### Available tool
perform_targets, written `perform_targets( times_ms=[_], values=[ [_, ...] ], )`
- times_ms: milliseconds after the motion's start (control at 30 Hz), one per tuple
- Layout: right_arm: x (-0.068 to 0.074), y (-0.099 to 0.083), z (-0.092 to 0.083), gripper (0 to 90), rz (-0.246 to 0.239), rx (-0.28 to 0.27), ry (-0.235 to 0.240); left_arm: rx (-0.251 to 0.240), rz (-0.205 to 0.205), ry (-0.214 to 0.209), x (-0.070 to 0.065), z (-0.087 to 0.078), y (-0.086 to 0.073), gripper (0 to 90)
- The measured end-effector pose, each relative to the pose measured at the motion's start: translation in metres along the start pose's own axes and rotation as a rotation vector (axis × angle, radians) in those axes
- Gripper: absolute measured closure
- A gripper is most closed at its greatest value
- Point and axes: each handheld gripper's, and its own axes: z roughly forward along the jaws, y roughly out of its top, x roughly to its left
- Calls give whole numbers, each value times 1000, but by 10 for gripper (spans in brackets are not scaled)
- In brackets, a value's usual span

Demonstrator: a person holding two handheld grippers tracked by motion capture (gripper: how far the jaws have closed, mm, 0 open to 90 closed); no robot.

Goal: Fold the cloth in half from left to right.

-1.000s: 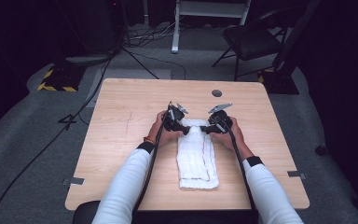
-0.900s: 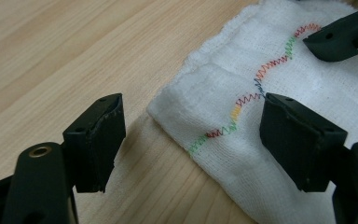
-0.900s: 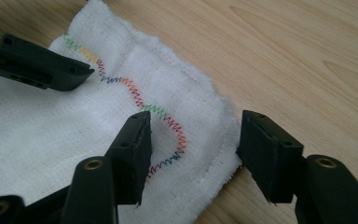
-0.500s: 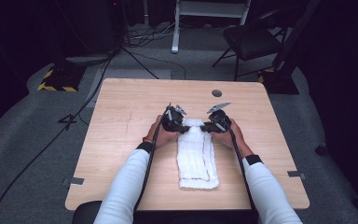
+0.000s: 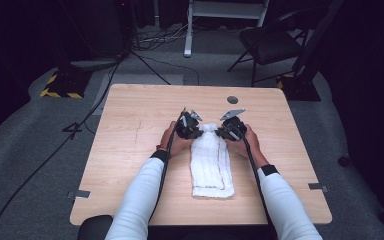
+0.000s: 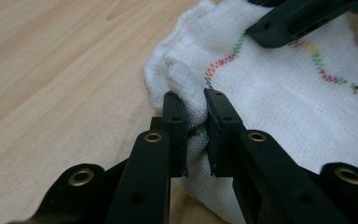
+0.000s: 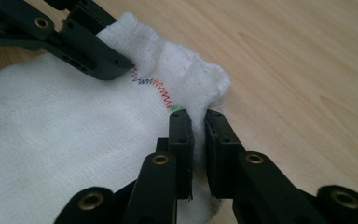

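Observation:
A folded white cloth (image 5: 210,162) with multicoloured zigzag stitching lies lengthwise on the wooden table (image 5: 130,150). My left gripper (image 5: 196,130) is at its far left corner and my right gripper (image 5: 223,132) at its far right corner. In the left gripper view the jaws are shut on a pinched fold of the cloth (image 6: 279,93), the left gripper (image 6: 195,100) holding its edge, with the other gripper's jaw (image 6: 298,21) on the cloth beyond. In the right gripper view the right gripper (image 7: 197,122) is shut on the cloth (image 7: 65,140) edge, the left gripper's jaw (image 7: 93,51) across from it.
A small dark round disc (image 5: 232,99) is set in the table near its far edge. Beyond the table stand a dark chair (image 5: 270,42), a white frame (image 5: 225,15) and cables on the grey floor. A cable (image 5: 100,107) runs past the table's left side.
Both grippers have drawn slightly nearer to the person with the cloth's far end, which now bunches up between them. Their grip on the corners is unchanged.

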Motion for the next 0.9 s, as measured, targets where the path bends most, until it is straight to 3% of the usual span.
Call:
perform_targets(
  times_ms=[433, 633, 900],
  values=[
    [-7, 20, -25, 831, -15, -113, -101, -102, 27, 108, -2, -19, 30, 807],
    [-10, 28, -36, 831, -18, -145, -130, -140, 36, 113, 0, -30, 41, 806],
    [-8, 32, -50, 832, -42, -178, -131, -185, 53, 69, 2, -46, 42, 802]
  ],
)
